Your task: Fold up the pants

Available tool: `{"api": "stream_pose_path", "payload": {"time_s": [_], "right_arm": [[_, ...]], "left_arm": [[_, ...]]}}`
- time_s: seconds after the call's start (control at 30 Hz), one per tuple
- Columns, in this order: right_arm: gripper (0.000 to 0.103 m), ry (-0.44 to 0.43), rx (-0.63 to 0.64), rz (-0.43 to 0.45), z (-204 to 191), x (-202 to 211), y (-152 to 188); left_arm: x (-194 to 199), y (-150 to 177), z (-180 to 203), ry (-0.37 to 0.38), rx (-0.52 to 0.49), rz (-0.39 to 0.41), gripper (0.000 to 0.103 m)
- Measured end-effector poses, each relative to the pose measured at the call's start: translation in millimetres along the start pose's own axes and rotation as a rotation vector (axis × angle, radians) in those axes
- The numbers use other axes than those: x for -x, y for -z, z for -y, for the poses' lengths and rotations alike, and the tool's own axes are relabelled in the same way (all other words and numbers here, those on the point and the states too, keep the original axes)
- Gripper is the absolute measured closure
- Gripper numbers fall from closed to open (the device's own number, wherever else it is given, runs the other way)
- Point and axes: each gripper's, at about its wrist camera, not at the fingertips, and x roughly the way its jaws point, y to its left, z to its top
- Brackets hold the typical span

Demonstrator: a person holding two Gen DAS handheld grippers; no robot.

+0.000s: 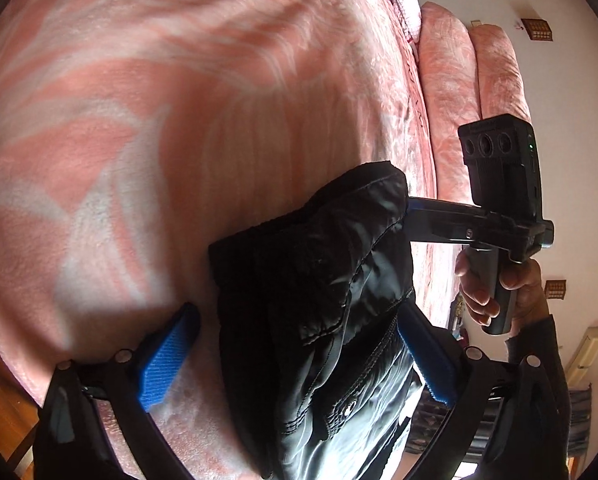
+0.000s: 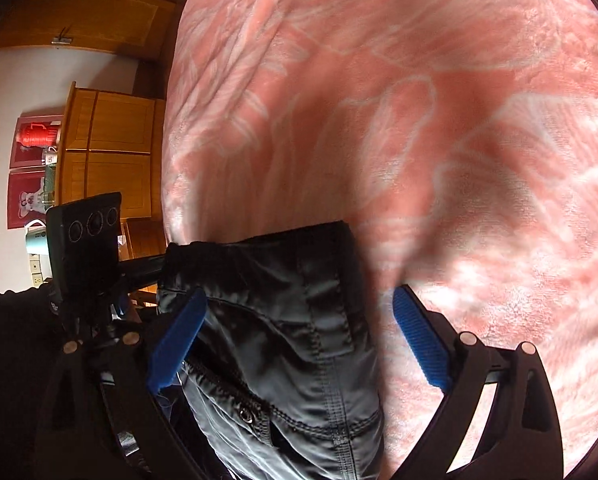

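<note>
Shiny black pants (image 1: 323,320) lie bunched on a pink patterned blanket (image 1: 179,120). In the left wrist view my left gripper (image 1: 295,356) is open, its blue pads (image 1: 167,360) standing wide on either side of the pants' waist end. The right gripper (image 1: 409,216) shows there beyond the pants, its tips hidden by the fabric. In the right wrist view my right gripper (image 2: 299,344) is open, its blue pads (image 2: 417,340) astride the pants (image 2: 283,340), with a snap and zipper near the bottom. The left gripper's body (image 2: 87,240) shows at left, tips hidden behind the pants.
The pink blanket (image 2: 419,120) covers the bed. Rolled pink bedding (image 1: 451,92) lies at the bed's far side. A wooden cabinet (image 2: 111,148) and red pictures (image 2: 31,168) stand beside the bed.
</note>
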Motion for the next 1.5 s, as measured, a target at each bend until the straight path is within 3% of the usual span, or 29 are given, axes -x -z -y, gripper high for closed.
{"api": "stream_pose_path", "payload": {"time_s": [0.03,0.07,0.1,0.13,0.17,0.23,0.3,0.47,0.7,1.0,1.5], "right_arm": [[0.017,0.003,0.012,0.001,-1.9,-0.2,1.8],[0.051,-0.014,0.020,-0.001,-4.5,-1.0,0.0],[0.058,-0.011,0.018,-0.004,-5.2,0.6,0.2],[0.068,0.006,0.024,0.001,-5.9,4.2,2.7],[0.073,0.014,0.024,0.005,-7.7,9.4,6.8],[0.076,0.029,0.029,0.032,-15.0,22.8,15.8],[0.076,0.046,0.040,0.058,-28.4,34.7,23.8],[0.076,0.127,0.065,0.133,-67.6,77.1,57.5],[0.077,0.249,0.058,0.257,-119.5,138.4,130.2],[0.077,0.363,0.007,0.440,-168.9,193.9,250.6],[0.077,0.464,-0.084,0.639,-206.4,218.4,395.3]], "left_arm": [[0.8,-0.1,-0.8,0.005,0.000,0.001,0.004],[2.1,0.2,-1.5,0.008,0.001,0.003,0.006],[4.0,1.1,-2.1,0.005,-0.001,0.004,0.009],[5.6,2.1,-2.5,-0.004,-0.004,0.007,0.022],[6.6,2.9,-2.6,-0.004,-0.010,0.001,0.044],[9.2,3.0,-0.9,-0.009,-0.015,0.001,0.055],[15.5,4.8,7.6,-0.001,-0.036,0.014,0.059],[45.3,21.4,56.4,0.000,-0.189,0.072,0.068],[83.9,62.1,132.6,0.020,-0.412,0.119,0.070],[111.1,135.4,217.7,0.059,-0.669,0.154,0.071],[120.1,247.3,295.2,0.084,-0.949,0.137,0.072]]}}
